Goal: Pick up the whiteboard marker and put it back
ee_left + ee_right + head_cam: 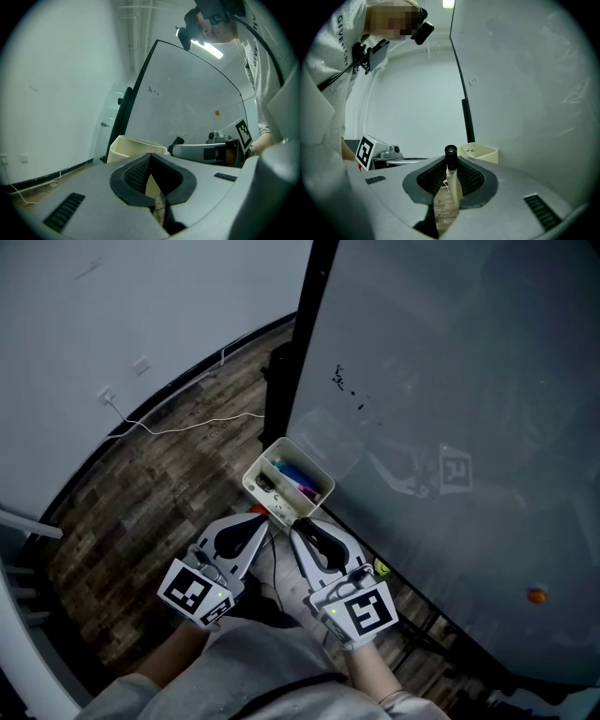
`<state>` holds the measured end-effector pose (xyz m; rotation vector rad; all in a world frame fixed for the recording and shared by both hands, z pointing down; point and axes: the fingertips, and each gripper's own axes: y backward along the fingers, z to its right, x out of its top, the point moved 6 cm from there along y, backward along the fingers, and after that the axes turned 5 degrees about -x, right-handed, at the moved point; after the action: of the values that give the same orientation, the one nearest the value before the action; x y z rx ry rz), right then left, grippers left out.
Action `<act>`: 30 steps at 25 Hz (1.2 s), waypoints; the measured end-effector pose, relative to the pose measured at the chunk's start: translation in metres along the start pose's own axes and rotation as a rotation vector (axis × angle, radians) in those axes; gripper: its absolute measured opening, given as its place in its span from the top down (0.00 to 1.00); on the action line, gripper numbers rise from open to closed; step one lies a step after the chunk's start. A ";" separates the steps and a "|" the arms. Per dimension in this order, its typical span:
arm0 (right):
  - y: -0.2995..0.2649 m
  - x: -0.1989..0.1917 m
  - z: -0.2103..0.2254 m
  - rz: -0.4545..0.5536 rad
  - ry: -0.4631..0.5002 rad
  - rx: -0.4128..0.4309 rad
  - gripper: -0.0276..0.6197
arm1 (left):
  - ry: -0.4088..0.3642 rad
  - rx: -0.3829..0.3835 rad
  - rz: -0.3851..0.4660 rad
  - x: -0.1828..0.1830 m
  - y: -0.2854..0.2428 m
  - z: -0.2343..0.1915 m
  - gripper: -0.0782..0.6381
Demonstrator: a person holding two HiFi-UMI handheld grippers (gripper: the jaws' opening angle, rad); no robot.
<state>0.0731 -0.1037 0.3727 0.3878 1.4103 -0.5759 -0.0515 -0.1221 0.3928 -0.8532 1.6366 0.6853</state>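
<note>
A whiteboard marker (453, 182) with a pale body and a black cap (450, 152) stands upright between the pads of my right gripper (451, 165), which is shut on it. In the head view my right gripper (296, 527) points at the cream pen tray (254, 480) fixed to the whiteboard's lower edge. Coloured markers (298, 478) lie inside the tray. My left gripper (266, 521) sits just left of the right one, below the tray. Its jaws (150, 161) are shut with nothing between them. The tray (132, 145) shows beyond them.
The large whiteboard (450, 381) fills the right side, with a few small marks (343, 381) and an orange magnet (535, 595). A white cable (187, 425) runs over the wood floor to a wall socket (106, 395). The board's black post (278, 371) stands behind the tray.
</note>
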 end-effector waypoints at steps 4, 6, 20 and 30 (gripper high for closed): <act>-0.002 0.007 0.002 0.027 0.021 -0.011 0.84 | -0.001 -0.002 0.002 0.003 0.002 -0.006 0.87; -0.003 0.009 0.004 0.021 0.033 -0.035 0.84 | -0.001 -0.001 0.003 0.004 0.003 -0.009 0.87; -0.006 0.026 0.010 0.005 0.052 -0.038 0.84 | -0.009 -0.017 0.011 0.014 0.001 -0.022 0.87; -0.002 0.046 0.006 0.004 0.079 0.000 0.84 | -0.019 -0.023 0.020 0.019 0.004 -0.023 0.87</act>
<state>0.0794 -0.1156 0.3281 0.4170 1.4844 -0.5628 -0.0704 -0.1420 0.3790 -0.8446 1.6248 0.7256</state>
